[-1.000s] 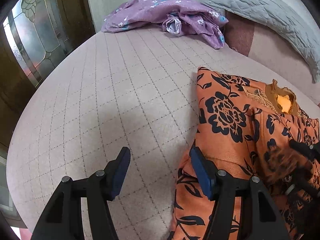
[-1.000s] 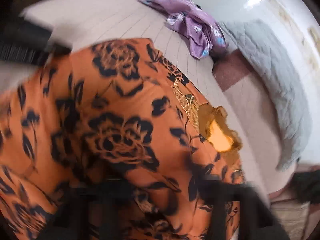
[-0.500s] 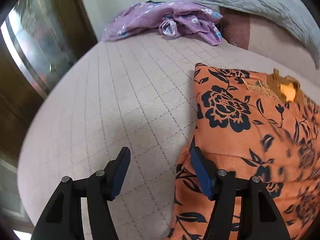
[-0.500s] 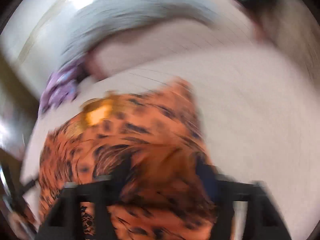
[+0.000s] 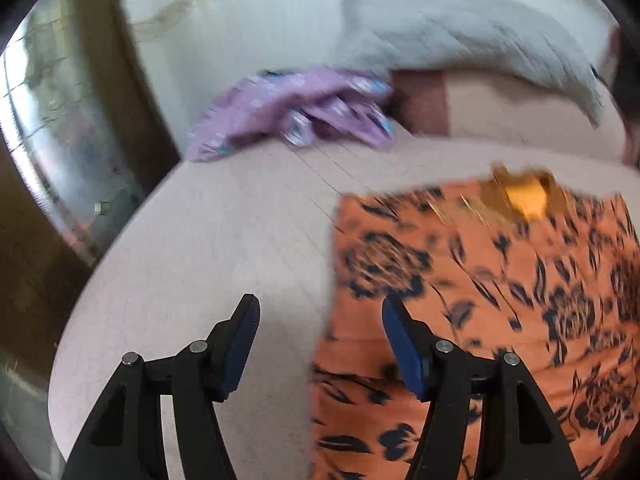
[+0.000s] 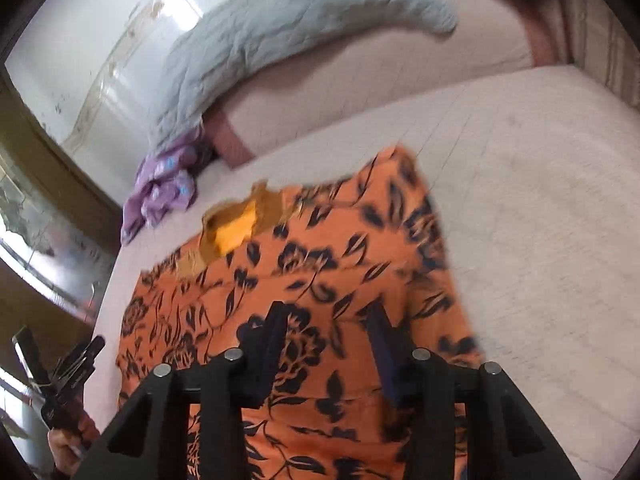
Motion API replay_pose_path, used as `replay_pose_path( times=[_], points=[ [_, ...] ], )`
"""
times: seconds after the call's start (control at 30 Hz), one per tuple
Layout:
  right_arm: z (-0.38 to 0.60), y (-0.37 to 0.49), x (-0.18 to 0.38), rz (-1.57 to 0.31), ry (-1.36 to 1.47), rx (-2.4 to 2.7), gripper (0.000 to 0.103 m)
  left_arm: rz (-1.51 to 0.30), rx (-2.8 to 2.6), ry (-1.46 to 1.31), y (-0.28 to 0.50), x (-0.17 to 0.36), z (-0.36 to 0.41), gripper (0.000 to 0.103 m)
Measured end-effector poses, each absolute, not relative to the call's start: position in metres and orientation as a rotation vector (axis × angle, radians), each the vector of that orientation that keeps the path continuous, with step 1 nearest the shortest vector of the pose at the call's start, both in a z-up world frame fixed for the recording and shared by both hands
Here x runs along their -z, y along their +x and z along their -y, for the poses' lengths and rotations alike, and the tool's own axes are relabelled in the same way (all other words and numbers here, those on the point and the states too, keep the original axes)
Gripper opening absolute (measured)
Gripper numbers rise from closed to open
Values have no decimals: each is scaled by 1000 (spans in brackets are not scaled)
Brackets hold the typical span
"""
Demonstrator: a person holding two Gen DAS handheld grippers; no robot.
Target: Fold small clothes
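Only the right wrist view catches the left tool down at the bed's edge, plus the orange floral garment's far side. That garment lies flat on the bed, black flowers on orange, yellow neckline patch at the top. Left tool has its jaws apart, empty, straddling the garment's edge. Right tool is spread too, over the cloth. Purple clothes and a grey quilt sit behind, blurry.

Right claw now empty above orange garment, garment's raised fold laid flat
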State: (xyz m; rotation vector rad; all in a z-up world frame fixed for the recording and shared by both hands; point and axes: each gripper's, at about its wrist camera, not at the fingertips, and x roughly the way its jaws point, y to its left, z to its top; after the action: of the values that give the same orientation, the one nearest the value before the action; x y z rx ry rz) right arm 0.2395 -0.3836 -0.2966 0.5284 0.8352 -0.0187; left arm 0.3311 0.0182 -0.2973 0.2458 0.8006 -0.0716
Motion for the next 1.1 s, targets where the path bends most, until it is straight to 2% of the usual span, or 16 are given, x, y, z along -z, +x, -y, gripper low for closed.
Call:
replay_pose_path(
  times=[0.1,0.27,0.37,0.43,0.53,0.83,0.93,1.1],
  points=[
    [372,251,325,-986,490,20,42,-934,99,291,342,327,-6,65],
    [357,249,302,-910,465,-23,44,-841,120,276,332,310,-7,65],
    [337,248,292,-877,433,-90,44,-855,131,278,331,314,-4,71],
    [321,255,304,-933,394,-123,44,-922,133,310,335,331,3,71],
    [302,261,319,-1010,281,-95,44,-894,109,356,333,332,9,73],
    [291,199,254,-798,314,-94,45,-697,104,286,262,261,1,73],
    [289,162,232,-719,337,-94,54,-641,120,253,234,230,0,73],
    [270,98,198,-636,251,-79,55,-547,120,223,189,176,-1,73]
  ],
)
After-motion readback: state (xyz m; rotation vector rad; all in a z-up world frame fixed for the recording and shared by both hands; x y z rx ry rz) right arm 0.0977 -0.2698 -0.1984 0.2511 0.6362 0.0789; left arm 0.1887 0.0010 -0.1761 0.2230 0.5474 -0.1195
